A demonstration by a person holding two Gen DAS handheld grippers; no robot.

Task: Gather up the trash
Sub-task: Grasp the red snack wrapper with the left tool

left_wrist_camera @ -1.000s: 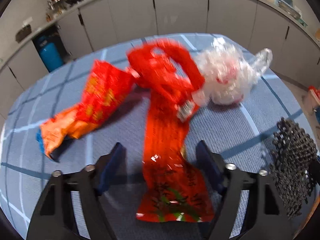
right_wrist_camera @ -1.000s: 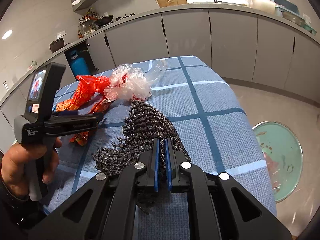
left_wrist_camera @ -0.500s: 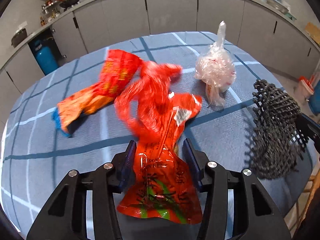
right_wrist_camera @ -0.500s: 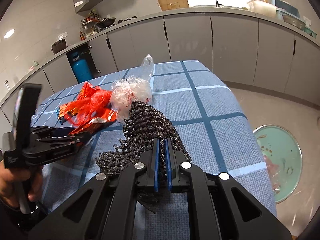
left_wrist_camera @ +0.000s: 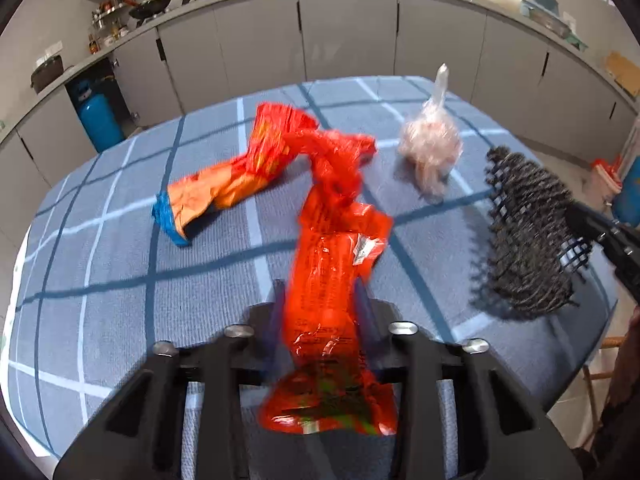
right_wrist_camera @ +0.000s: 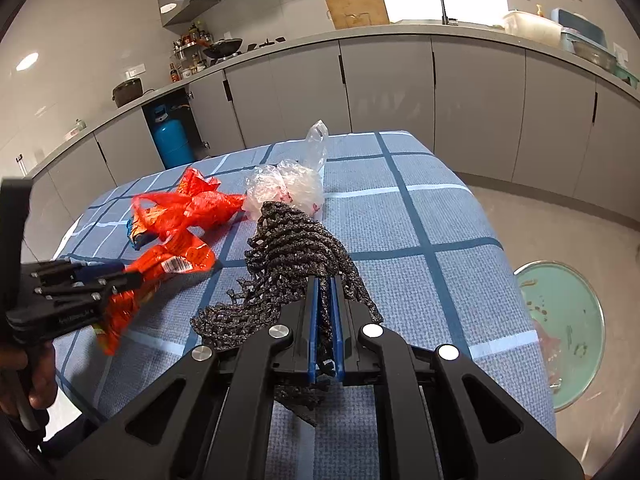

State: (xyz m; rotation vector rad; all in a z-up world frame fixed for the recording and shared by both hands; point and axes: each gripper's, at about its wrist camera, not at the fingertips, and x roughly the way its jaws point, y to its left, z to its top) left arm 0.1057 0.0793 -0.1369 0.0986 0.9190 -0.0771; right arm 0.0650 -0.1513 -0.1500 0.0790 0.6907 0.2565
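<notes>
On the blue checked worktop (left_wrist_camera: pixel 120 280), the left hand-held gripper (left_wrist_camera: pixel 322 312), jaws just closing, pinches the red wrapper (left_wrist_camera: pixel 324 280), which should lift clear toward the black mesh bag (right_wrist_camera: pixel 296 256) clamped in the right hand-held gripper (right_wrist_camera: pixel 325 320).

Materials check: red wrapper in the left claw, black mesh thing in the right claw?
Red wrapper: probably thin printed plastic film, glossy; it crinkles and glints. Black mesh bag: looks like knotted cord or plastic netting, matte, open weave, hanging limp; exact fibre unclear.
</notes>
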